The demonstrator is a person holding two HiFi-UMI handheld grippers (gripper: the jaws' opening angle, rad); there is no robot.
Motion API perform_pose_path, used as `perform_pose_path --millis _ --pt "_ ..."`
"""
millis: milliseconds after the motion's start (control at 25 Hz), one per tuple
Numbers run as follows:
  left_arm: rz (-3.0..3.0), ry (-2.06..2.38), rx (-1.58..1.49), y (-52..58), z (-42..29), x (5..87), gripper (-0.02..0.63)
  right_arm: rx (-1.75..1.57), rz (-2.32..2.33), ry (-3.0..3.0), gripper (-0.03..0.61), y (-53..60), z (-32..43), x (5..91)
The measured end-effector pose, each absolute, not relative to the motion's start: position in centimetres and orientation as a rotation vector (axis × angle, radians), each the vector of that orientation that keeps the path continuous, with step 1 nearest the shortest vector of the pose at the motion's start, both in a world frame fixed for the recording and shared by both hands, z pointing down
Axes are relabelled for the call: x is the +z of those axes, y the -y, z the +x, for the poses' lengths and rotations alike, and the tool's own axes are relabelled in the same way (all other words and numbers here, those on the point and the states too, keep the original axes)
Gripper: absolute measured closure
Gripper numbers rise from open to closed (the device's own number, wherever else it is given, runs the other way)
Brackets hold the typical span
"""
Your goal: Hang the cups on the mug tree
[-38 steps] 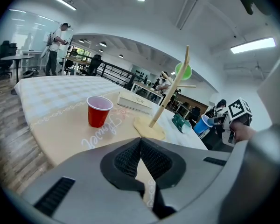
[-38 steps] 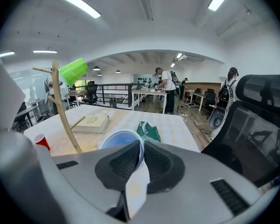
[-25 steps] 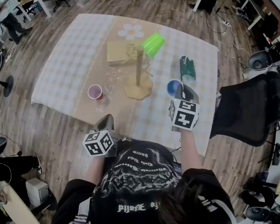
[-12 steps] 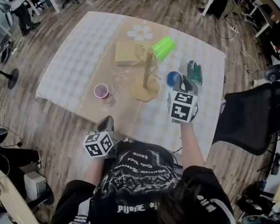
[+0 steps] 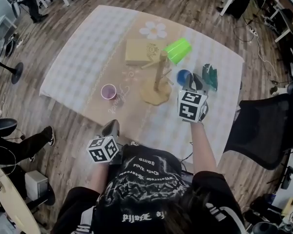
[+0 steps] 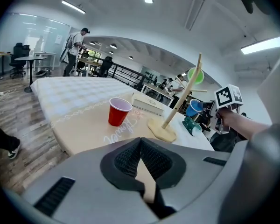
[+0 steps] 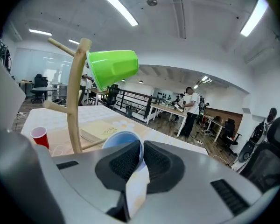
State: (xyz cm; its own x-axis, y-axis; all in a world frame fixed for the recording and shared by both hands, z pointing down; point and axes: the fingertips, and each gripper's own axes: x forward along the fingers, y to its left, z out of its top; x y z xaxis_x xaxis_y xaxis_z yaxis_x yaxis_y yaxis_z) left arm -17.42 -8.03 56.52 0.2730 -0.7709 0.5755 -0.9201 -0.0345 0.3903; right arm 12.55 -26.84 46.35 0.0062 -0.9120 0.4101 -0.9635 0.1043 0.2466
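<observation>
The wooden mug tree [image 5: 159,78] stands mid-table with a green cup [image 5: 178,50] hung mouth-down on an upper peg. My right gripper [image 5: 191,83] is shut on the rim of a blue cup [image 5: 183,75] and holds it off the table just right of the tree. In the right gripper view the blue cup [image 7: 122,140] is pinched between the pads, with the tree [image 7: 76,102] and green cup [image 7: 113,67] close ahead. A red cup [image 5: 108,91] stands upright left of the tree. My left gripper [image 5: 110,129] hangs shut and empty off the table's near edge.
A flat wooden box [image 5: 138,51] lies behind the tree. A teal object [image 5: 210,77] sits at the right of the table. A black office chair [image 5: 263,130] stands right of the table. People and desks are in the background.
The right gripper has carried the blue cup up and in towards the mug tree. The left gripper has stayed where it was.
</observation>
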Motion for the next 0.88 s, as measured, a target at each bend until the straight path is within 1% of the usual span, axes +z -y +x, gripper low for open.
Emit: perform_pose_path --millis 480,880 --pt "1.804 1.570 0.310 8.9 -17.5 57.0 0.597 0.136 1.758 1.980 0.541 30.1 12.0 49.3" --pt "1.774 1.586 0.329 8.9 -17.8 57.2 0.597 0.017 1.695 1.992 0.541 31.3 10.2 49.3"
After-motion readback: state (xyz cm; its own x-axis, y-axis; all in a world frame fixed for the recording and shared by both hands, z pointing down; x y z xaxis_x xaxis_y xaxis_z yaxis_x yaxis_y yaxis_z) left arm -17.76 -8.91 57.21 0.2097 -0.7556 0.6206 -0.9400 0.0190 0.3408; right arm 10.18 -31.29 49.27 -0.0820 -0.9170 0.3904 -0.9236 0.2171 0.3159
